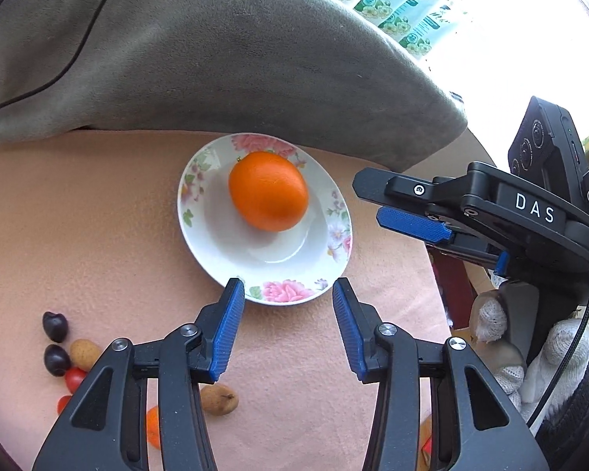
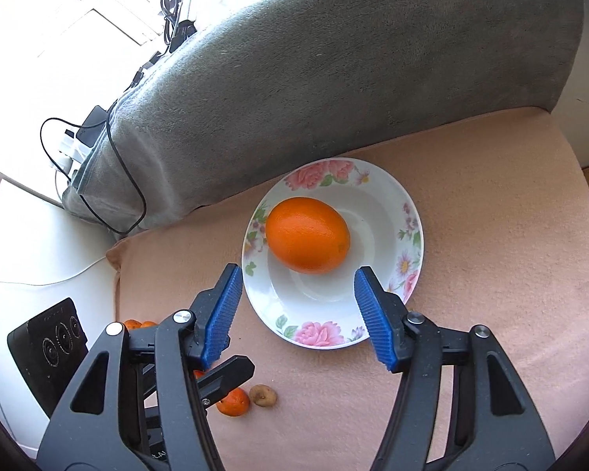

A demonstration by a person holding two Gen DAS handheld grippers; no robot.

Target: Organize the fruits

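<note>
A large orange point(image 1: 268, 191) point(image 2: 307, 234) lies in a white bowl point(image 1: 188, 212) point(image 2: 412, 235) with pink flowers on its rim. My left gripper point(image 1: 286, 286) stands open just in front of the bowl with nothing between its pads. My right gripper point(image 2: 298, 274) point(image 1: 377, 202) is open too and hovers over the bowl's near rim, holding nothing. Small fruits lie loose on the peach cloth: dark plums point(image 1: 55, 325), cherry tomatoes point(image 1: 74, 378), a tan fruit point(image 1: 220, 399) point(image 2: 263, 395) and a mandarin point(image 2: 233, 402).
A grey blanket point(image 1: 216, 59) point(image 2: 294, 78) rises right behind the bowl, with a black cable point(image 2: 129, 180) over it. A gloved hand point(image 1: 491, 322) holds the right gripper. The peach cloth point(image 2: 510, 274) ends at the right and at the left.
</note>
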